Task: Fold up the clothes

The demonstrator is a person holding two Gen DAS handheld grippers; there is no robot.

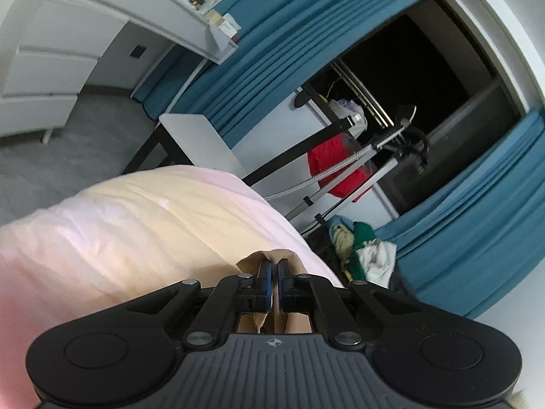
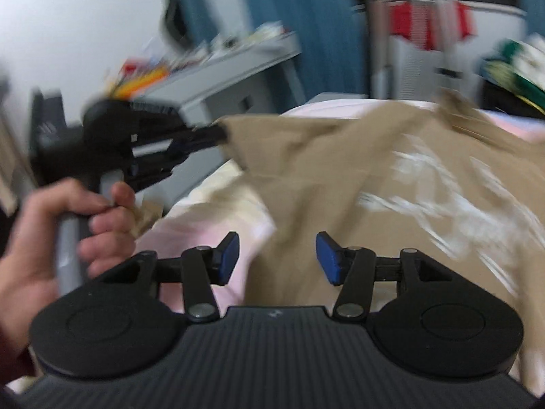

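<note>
Right wrist view, heavy motion blur: pale pink and cream bedding (image 2: pixel 211 204) fills the lower middle of the frame, with a tan garment (image 2: pixel 391 177) with white print spread over it from centre to right edge. Its left corner is lifted off the bed toward the upper left, where the left gripper (image 2: pixel 223 134) pinches it. A hand (image 2: pixel 64 225) at lower left holds that gripper's grey handle. Right gripper (image 2: pixel 277 259) at bottom centre: blue pads spread wide, nothing pressed between them, tan cloth visible beyond the gap. Grey desk (image 2: pixel 224 71) with clutter sits upper left of centre; blue curtain (image 2: pixel 306 17) top centre; something red (image 2: pixel 429 24) hangs upper right; green and white clothes (image 2: pixel 511 64) at right edge.

Left wrist view: same bedding (image 1: pixel 129 225) covers the left and centre, blue curtains (image 1: pixel 279 44) run across the top and right side. White desk (image 1: pixel 146 10) upper left, dark opening (image 1: pixel 419 61) upper right, red item (image 1: pixel 337 167) on a metal stand right of centre, clothes pile (image 1: pixel 361 248) on the floor below it. Bottom centre, left gripper (image 1: pixel 275 272) fingers pressed together, clamped on a fold of the tan garment (image 1: pixel 272 257), which shows above and below the pads.
</note>
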